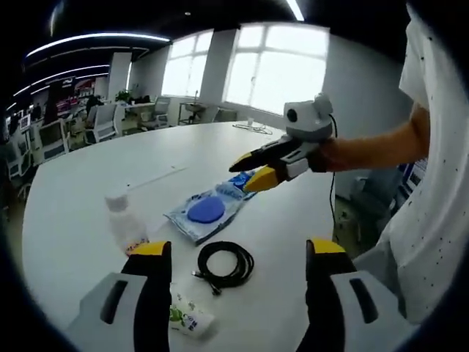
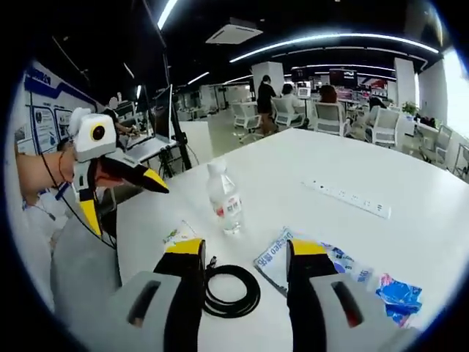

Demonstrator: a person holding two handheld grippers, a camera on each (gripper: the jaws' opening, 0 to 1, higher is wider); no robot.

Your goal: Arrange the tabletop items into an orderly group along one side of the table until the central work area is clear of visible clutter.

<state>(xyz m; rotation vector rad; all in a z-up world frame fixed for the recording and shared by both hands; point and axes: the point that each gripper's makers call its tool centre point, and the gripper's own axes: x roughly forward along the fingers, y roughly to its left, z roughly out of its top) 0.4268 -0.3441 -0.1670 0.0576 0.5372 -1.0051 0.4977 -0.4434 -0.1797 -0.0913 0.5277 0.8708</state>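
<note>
In the left gripper view, the left gripper (image 1: 238, 253) is seen with its jaws set wide apart, nothing caught between them. A coiled black cable (image 1: 226, 264) is laid on the white table (image 1: 88, 191) right between the two jaw tips. A clear packet with a blue disc (image 1: 204, 213) is placed just beyond the cable, and a small blue wrapper (image 1: 239, 181) sits past that. A plastic water bottle (image 1: 124, 224) is stood upright just outside the left jaw, and a small white-and-green packet (image 1: 187, 317) is tucked close beside that same jaw, near its base. The right gripper (image 1: 249, 170) is held in from the right above the blue wrapper, jaws parted, nothing held.

In the right gripper view, the cable is found between the jaws again, the bottle ahead of them, and a power strip (image 2: 348, 196) further off. The bottle's red label is too small to be read, and the packet's writing can't be made out.

Plenty of bare table is left beyond the items; the near edge is close by the cable.
</note>
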